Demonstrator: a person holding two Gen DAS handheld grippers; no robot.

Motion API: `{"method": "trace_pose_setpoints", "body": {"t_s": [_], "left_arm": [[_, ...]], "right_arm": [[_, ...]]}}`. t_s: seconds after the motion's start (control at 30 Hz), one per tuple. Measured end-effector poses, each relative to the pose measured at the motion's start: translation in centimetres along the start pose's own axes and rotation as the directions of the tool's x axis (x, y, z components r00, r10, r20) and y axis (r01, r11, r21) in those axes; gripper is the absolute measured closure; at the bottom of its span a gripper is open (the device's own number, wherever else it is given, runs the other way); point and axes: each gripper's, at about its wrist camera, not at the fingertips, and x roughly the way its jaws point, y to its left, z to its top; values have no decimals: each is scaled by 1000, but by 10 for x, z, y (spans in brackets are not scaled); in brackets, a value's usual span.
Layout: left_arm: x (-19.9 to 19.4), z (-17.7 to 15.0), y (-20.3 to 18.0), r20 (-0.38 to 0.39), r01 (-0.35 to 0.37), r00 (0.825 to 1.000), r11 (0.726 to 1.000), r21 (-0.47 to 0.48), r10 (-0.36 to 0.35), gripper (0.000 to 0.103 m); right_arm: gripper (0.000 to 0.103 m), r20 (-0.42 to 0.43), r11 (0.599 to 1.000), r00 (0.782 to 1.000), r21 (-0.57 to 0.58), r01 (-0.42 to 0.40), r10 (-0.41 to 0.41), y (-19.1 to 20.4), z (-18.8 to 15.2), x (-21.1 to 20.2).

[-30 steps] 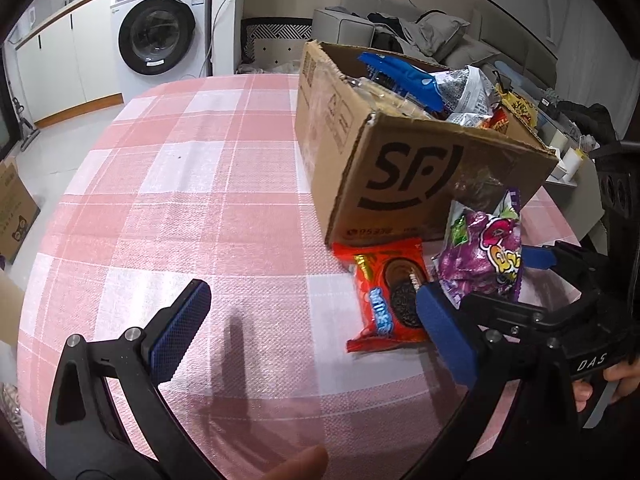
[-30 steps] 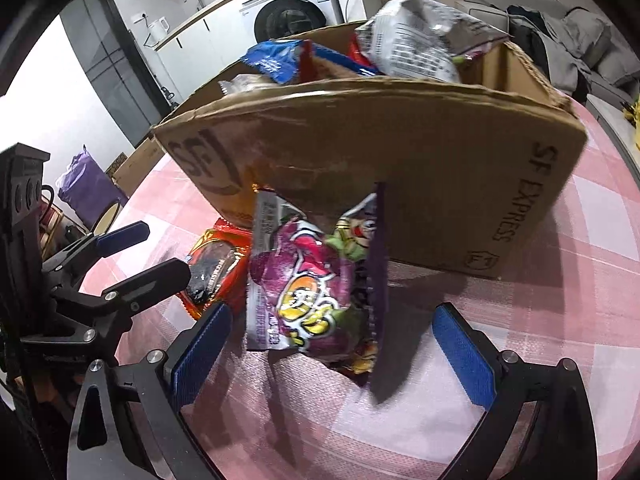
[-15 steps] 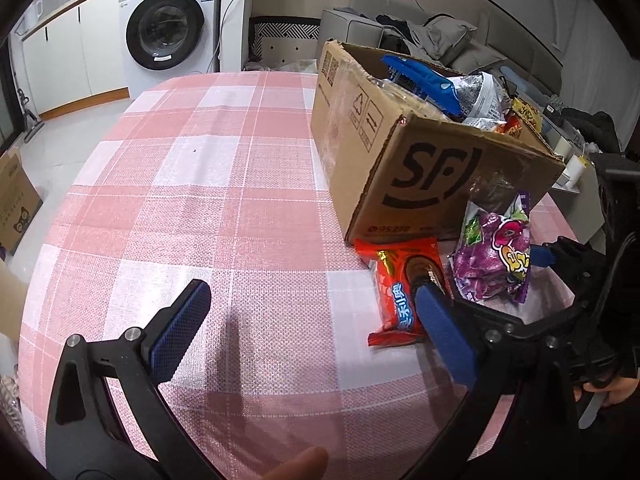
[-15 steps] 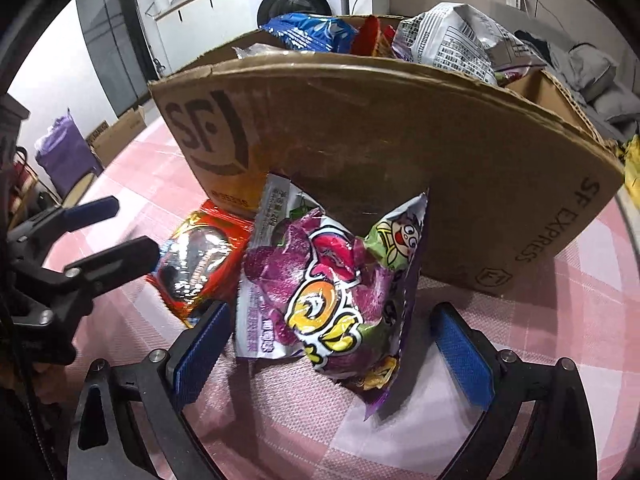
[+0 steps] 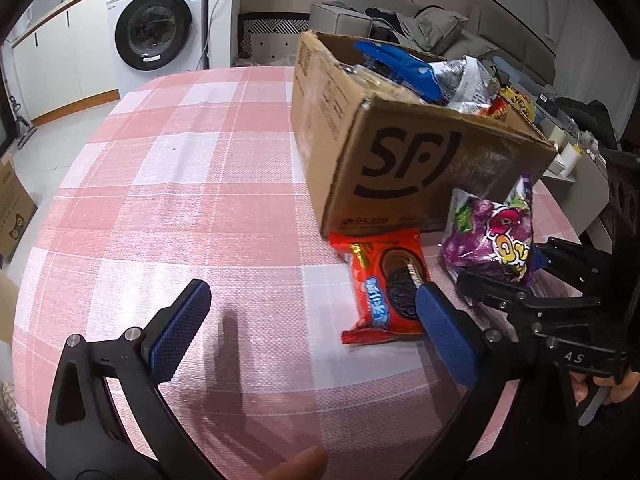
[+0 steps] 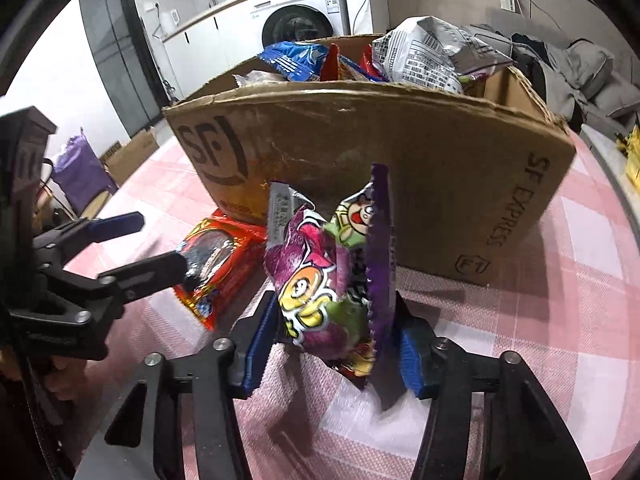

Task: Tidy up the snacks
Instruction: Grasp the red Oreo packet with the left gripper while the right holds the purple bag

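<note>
A purple snack bag (image 6: 328, 280) stands upright in front of the SF cardboard box (image 6: 360, 152). My right gripper (image 6: 334, 344) is closing on it: both blue pads press its lower sides and the bag is pinched narrow. The left wrist view shows this bag (image 5: 492, 240) held by the right gripper (image 5: 504, 270). A red cookie pack (image 5: 384, 280) lies flat on the pink checked tablecloth (image 5: 180, 200), just left of the bag. My left gripper (image 5: 312, 332) hangs open above the cloth with nothing between its fingers, its right finger (image 5: 444, 336) beside the cookie pack.
The box is filled with several snack bags, a blue one (image 5: 396, 64) and a silver one (image 6: 424, 56) on top. Behind the table are a washing machine (image 5: 154, 36) and a sofa with clothes (image 5: 420, 28). A carton (image 5: 12, 208) stands on the floor at left.
My right gripper's jaws have come together from wide open onto the purple bag, squeezing it narrower. The left gripper stayed open and nearly still.
</note>
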Motion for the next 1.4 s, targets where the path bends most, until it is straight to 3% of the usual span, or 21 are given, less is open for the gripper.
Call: {"method": "trace_pose_setpoints", "body": {"t_s": [0.17, 0.63, 0.73, 0.8, 0.93, 0.97, 1.4], "left_arm": [[3, 1, -7, -12, 13, 1000, 1000, 12, -13, 1], [26, 1, -16, -83, 46, 996, 999, 7, -46, 3], [29, 2, -20, -86, 25, 996, 999, 38, -22, 11], [28, 3, -21, -83, 48, 996, 998, 44, -44, 19], [26, 1, -23, -72, 91, 994, 994, 66, -86, 47], [25, -1, -25, -69, 106, 993, 991, 76, -101, 59], [-19, -9, -32, 11, 149, 989, 984, 102, -151, 62]], "right_arm": [[60, 28, 999, 999, 27, -39, 38, -9, -9, -12], [66, 79, 990, 991, 80, -112, 106, -36, -25, -50], [66, 89, 989, 990, 92, -115, 107, -43, -30, -59], [66, 93, 989, 990, 98, -111, 102, -45, -32, -61], [66, 98, 988, 990, 109, -110, 99, -48, -35, -65], [66, 99, 988, 990, 110, -109, 99, -47, -36, -66], [66, 147, 989, 984, 94, -114, 99, -39, -37, -84]]}}
